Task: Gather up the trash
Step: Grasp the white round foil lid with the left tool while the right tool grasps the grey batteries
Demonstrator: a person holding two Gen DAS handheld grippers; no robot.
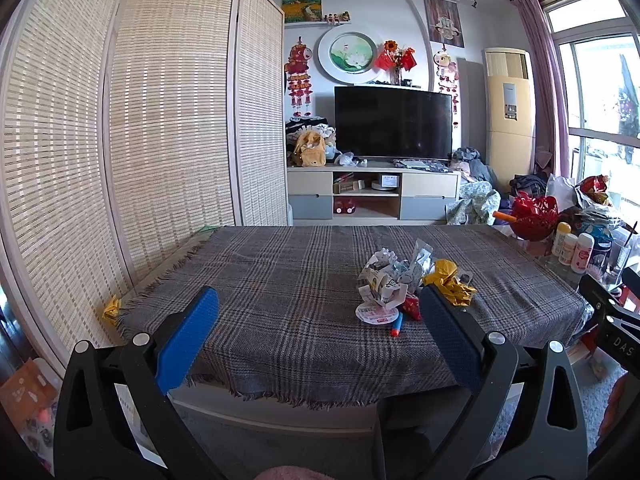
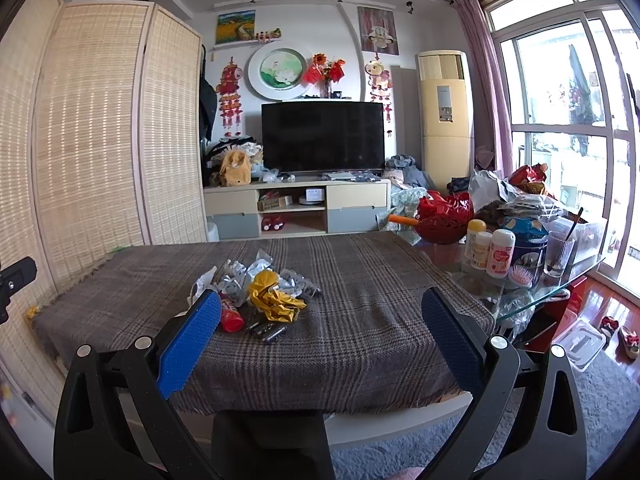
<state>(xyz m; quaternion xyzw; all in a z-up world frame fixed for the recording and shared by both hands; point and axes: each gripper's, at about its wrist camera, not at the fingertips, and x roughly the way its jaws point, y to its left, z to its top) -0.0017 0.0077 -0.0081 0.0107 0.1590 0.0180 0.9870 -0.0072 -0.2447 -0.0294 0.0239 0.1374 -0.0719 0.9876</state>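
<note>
On cloth (image 2: 360, 320): one trash pile (image 2: 260, 292); two grippers spread.

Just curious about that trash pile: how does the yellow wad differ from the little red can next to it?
The yellow wad is crumpled, shapeless and soft-looking; the red can is a smooth cylinder lying on its side. The wad looks bigger and sits nearer the middle of the pile, the can at its near edge. Both rest on the plaid cloth, untouched by either tongs.

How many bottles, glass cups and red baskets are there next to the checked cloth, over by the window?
Bottles: 3
Glass cup: 1
Red basket: 1
Total: 5
</note>
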